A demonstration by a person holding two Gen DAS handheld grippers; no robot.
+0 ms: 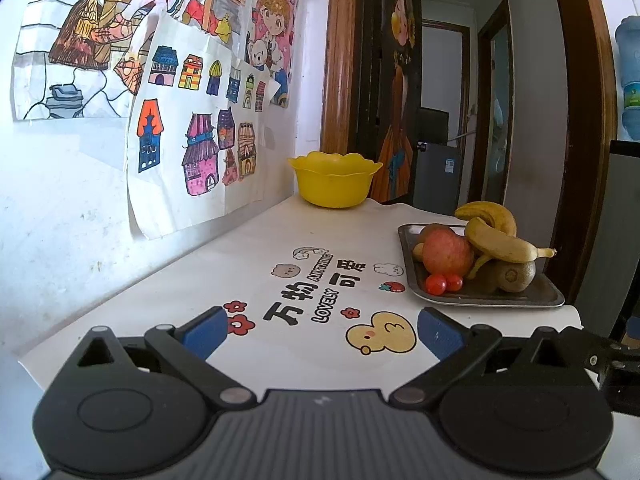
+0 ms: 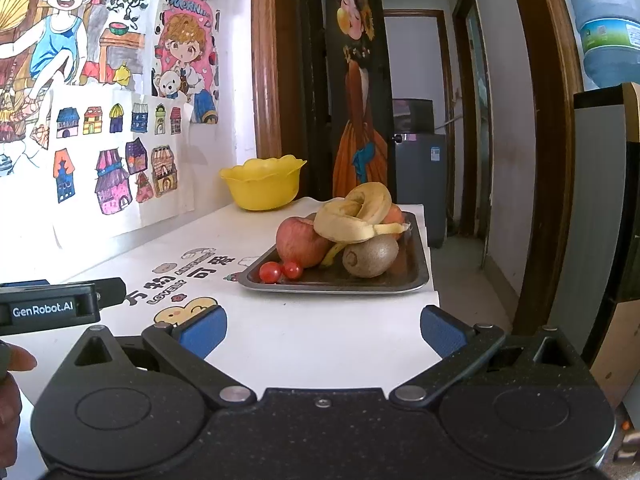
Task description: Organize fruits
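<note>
A steel tray (image 1: pixel 408 248) (image 2: pixel 418 264) lies on the white table, piled with fruit: a red apple (image 1: pixel 446 256) (image 2: pixel 298 242), bananas (image 1: pixel 496 236) (image 2: pixel 360 212), a kiwi (image 1: pixel 514 274) (image 2: pixel 370 256) and two cherry tomatoes (image 1: pixel 436 283) (image 2: pixel 270 272). A yellow scalloped bowl (image 1: pixel 334 180) (image 2: pixel 264 184) stands empty at the table's far end by the wall. My left gripper (image 1: pixel 322 330) is open over the table's near part, left of the tray. My right gripper (image 2: pixel 323 326) is open too, a short way in front of the tray. Neither holds anything.
Children's drawings (image 1: pixel 192 132) hang on the wall along the table's left side. The table's right edge (image 2: pixel 434 280) drops to a doorway and corridor. A water bottle (image 2: pixel 604 20) stands high at right. The left gripper's body (image 2: pixel 48 308) and a person's hand (image 2: pixel 16 360) show at left.
</note>
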